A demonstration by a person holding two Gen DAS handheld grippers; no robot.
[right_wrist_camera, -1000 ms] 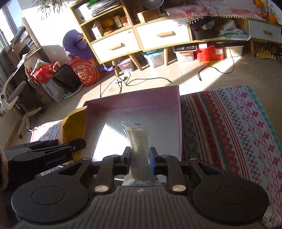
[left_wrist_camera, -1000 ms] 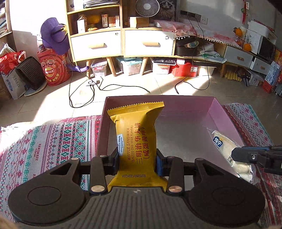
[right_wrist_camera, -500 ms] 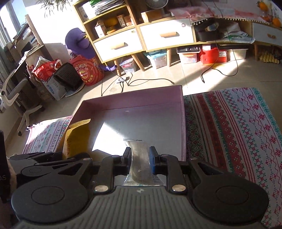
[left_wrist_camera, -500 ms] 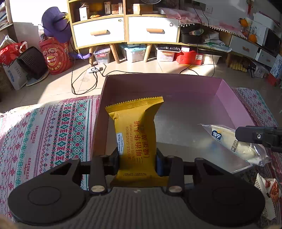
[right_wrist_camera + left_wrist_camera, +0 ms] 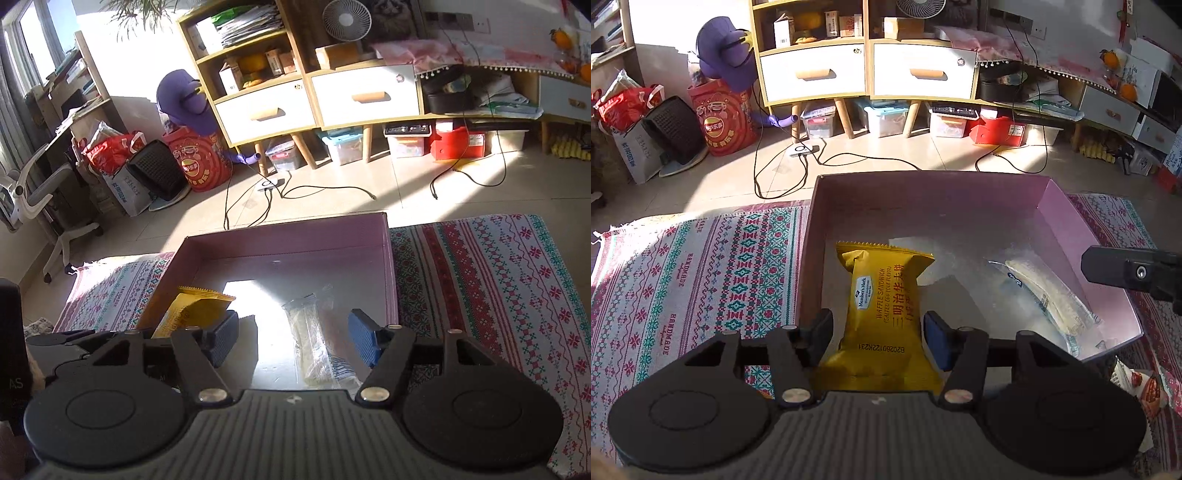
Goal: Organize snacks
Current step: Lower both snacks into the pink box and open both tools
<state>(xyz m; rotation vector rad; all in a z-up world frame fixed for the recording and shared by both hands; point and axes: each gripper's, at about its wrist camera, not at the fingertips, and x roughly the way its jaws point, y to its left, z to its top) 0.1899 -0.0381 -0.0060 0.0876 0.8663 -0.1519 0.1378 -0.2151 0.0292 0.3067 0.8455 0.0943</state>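
A shallow pink box (image 5: 923,179) stands on the rug. My left gripper (image 5: 879,328) is at the box's near left corner, and its jaws are opening. The yellow waffle sandwich packet (image 5: 882,314) stands between them with both pads off it, propped on the box's near edge. My right gripper (image 5: 291,339) hangs over the box's (image 5: 288,243) near right side. Its jaws are opening too. A clear packet with a pale snack (image 5: 314,343) lies flat on the box floor between its pads, untouched. The clear packet (image 5: 1049,299) also shows in the left wrist view, and the yellow packet (image 5: 192,310) in the right wrist view.
A patterned woven rug (image 5: 701,266) lies under the box and spreads out on both sides. Another snack packet (image 5: 1145,387) lies on the rug near the box's near right corner. Beyond are a tiled floor with cables (image 5: 798,155), a drawer cabinet (image 5: 868,74) and bags.
Both grippers' jaws have spread apart. The yellow packet has been let go and sagged down into the box. The clear packet has dropped from the right gripper onto the box floor.
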